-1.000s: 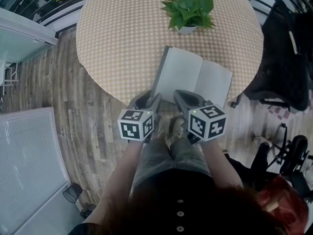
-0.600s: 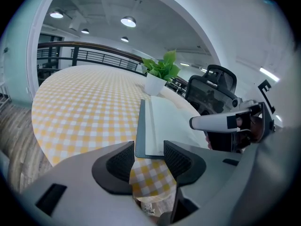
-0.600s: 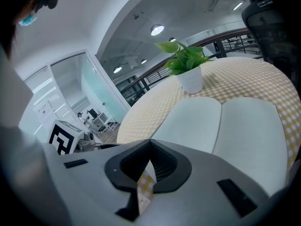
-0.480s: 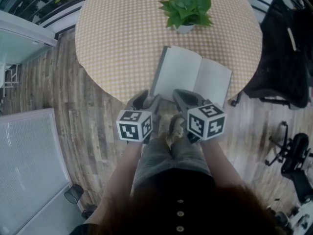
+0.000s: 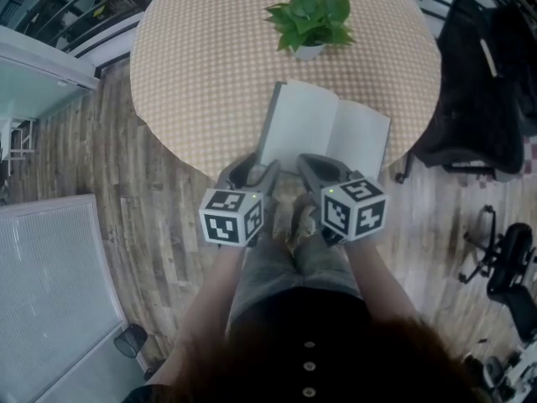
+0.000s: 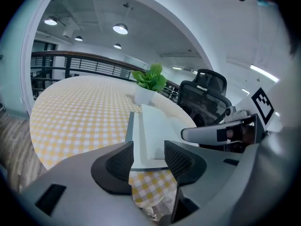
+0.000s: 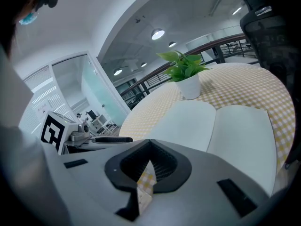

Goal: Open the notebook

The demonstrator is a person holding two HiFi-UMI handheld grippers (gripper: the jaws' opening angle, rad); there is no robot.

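The notebook (image 5: 327, 133) lies open and flat on the round table (image 5: 201, 65), its blank white pages up and its near edge at the table's rim. My left gripper (image 5: 252, 170) hovers just short of the left page's near corner. Its jaws are opening, and nothing sits between them; the notebook (image 6: 153, 131) shows through the gap of the left gripper (image 6: 149, 155). My right gripper (image 5: 323, 168) is shut before the right page, tips together, holding nothing. In the right gripper view, both pages of the notebook (image 7: 221, 126) spread beyond the right gripper (image 7: 150, 147).
A potted green plant (image 5: 309, 19) stands behind the notebook on the yellow checked cloth. A black office chair (image 5: 478, 82) is right of the table. A white panel (image 5: 50, 284) lies on the wooden floor at left. The person's legs are under the grippers.
The left gripper's jaws stand a little wider than before. The notebook stays open and flat, and the right gripper has not moved.
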